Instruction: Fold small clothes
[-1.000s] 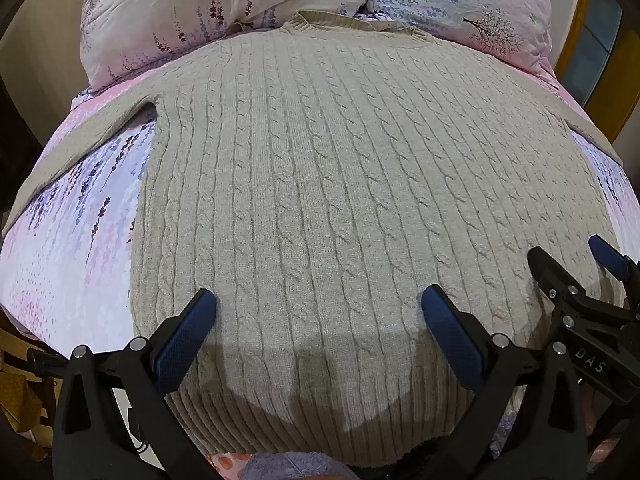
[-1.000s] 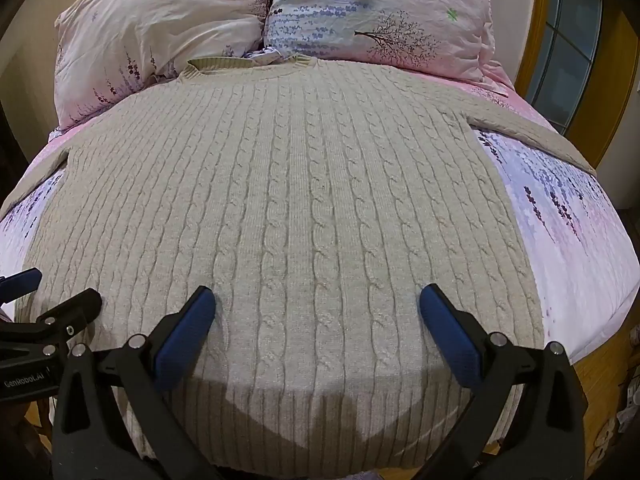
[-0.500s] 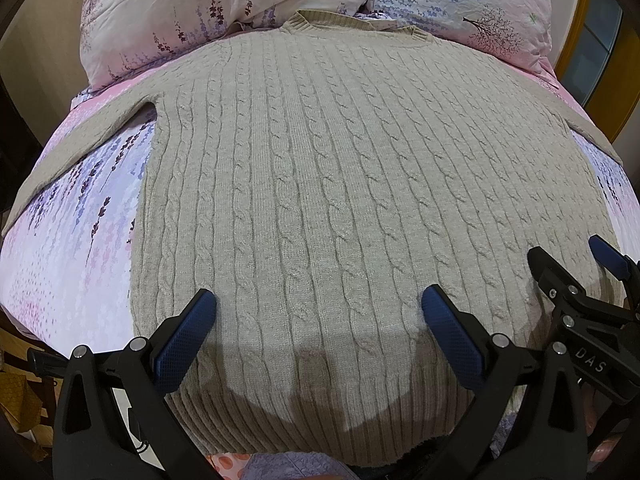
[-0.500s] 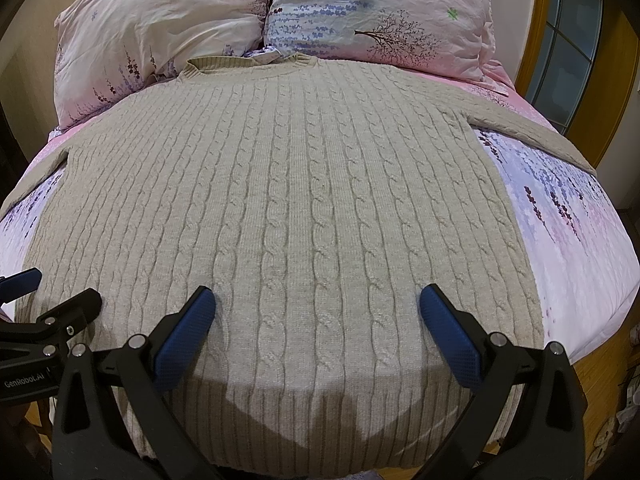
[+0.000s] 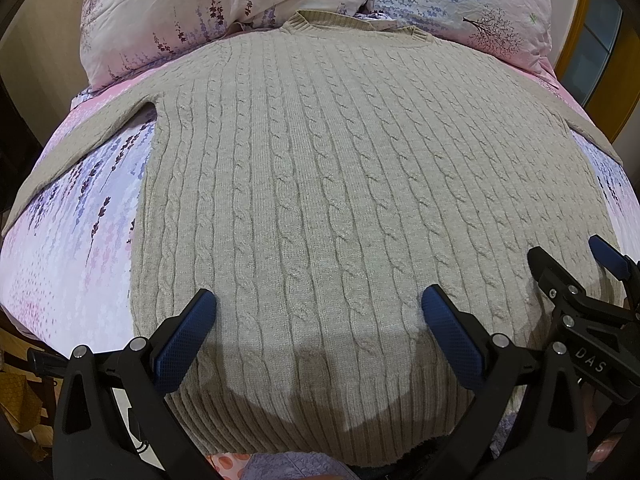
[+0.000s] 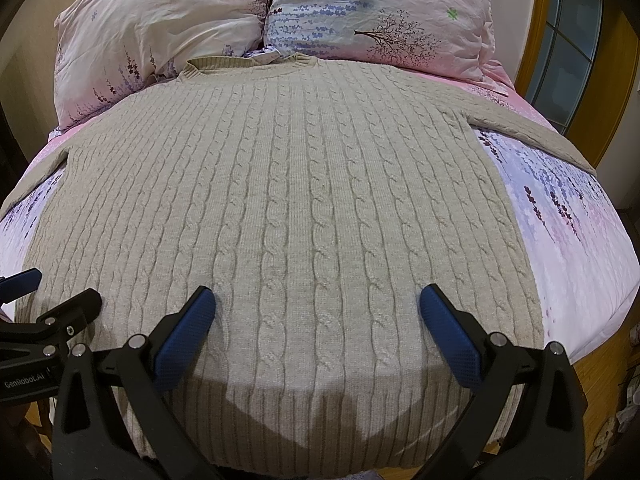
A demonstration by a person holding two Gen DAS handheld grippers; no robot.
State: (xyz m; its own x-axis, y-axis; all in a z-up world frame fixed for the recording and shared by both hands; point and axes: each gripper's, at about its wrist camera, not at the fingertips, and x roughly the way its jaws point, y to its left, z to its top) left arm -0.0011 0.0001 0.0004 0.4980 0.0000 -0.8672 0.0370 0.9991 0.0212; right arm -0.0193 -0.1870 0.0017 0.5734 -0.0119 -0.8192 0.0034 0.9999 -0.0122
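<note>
Both grippers hover side by side over the near hem of one beige cable-knit sweater (image 5: 320, 184), pointing toward the headboard end. The left gripper (image 5: 318, 330) has its jaws spread wide with nothing between them, blue pads (image 5: 184, 340) just above the knit. The right gripper (image 6: 316, 328) is the same: jaws wide apart, gripping nothing. Each one pokes into the other's view at the edge.

The sweater lies flat and face-up on the bed (image 6: 580, 248), collar up near the pillows, both sleeves stretched out to the sides.

Count: one sweater, two grippers, two floral pillows (image 6: 160, 32) leaning at the head of the bed, touching each other.
</note>
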